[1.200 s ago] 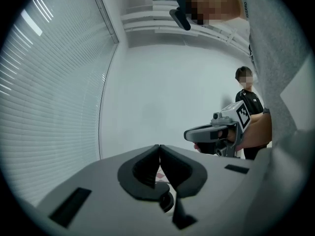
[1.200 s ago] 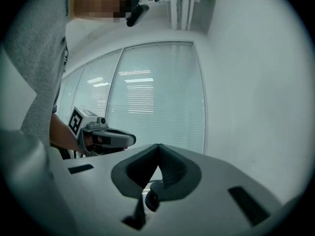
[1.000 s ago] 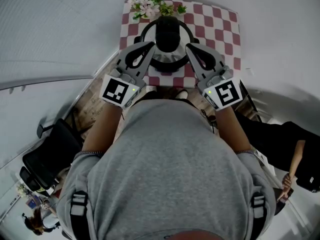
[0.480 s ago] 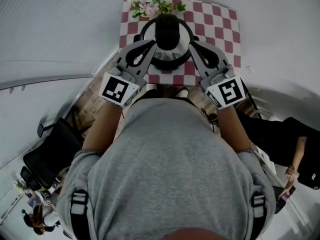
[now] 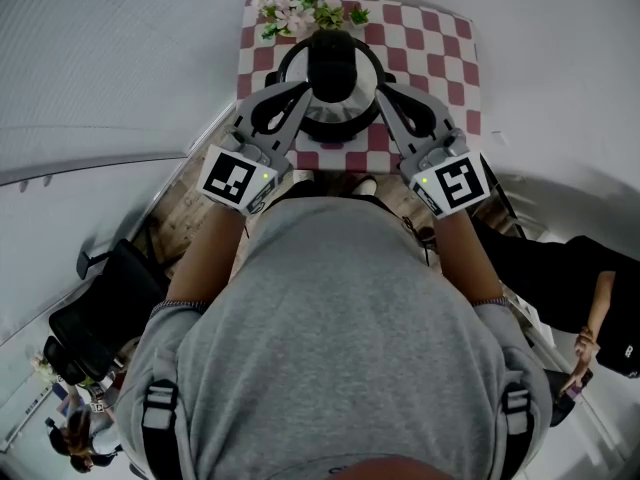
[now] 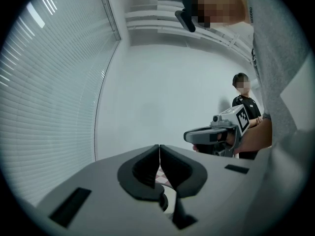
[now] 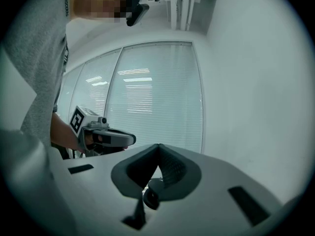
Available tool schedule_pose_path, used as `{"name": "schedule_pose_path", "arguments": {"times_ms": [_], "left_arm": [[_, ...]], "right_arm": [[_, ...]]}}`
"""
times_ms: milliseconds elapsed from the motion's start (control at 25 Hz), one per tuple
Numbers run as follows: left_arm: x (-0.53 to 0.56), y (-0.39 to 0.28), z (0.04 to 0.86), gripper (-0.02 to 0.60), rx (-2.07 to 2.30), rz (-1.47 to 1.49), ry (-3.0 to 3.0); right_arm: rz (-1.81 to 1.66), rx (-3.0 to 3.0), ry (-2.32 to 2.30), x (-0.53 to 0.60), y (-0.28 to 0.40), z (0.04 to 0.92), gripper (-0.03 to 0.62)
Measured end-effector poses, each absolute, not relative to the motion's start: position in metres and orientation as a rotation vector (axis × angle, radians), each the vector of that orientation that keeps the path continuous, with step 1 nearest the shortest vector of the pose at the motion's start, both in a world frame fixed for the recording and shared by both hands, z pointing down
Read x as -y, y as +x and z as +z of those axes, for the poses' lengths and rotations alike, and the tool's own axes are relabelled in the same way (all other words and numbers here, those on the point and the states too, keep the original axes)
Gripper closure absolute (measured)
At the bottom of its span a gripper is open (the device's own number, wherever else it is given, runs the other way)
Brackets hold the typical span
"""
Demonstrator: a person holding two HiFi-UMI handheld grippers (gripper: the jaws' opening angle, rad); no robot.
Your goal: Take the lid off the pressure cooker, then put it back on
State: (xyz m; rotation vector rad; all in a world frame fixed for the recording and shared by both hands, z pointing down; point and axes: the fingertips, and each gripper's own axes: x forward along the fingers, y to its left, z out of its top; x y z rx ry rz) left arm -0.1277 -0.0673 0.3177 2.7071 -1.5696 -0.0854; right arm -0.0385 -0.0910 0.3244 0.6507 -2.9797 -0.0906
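Cooker (image 5: 335,68): black-topped, mid worktop (image 5: 440,53), which is checked. Flowers (image 5: 300,3) at its far left corner. Left tongs (image 5: 303,90) just left of it, right tongs (image 5: 379,92) just right. Both pressed together, pinching nothing. Contact with cooker unclear.

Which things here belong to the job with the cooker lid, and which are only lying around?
For the job: cooker; left gripper and right gripper, both shut, one on each side of it.
Only lying around: flowers, checked cloth, chair, bystander.
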Motion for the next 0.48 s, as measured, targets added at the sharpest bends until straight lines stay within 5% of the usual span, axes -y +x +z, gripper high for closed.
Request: {"name": "schedule_pose_path", "arguments": {"times_ms": [480], "left_arm": [[0.0694,-0.1318,0.3238,0.563,1.567,-0.059,2.692]], "right_arm": [[-0.087,2.946,0.607,0.0922,-0.0372,0.3368,0.588]]}}
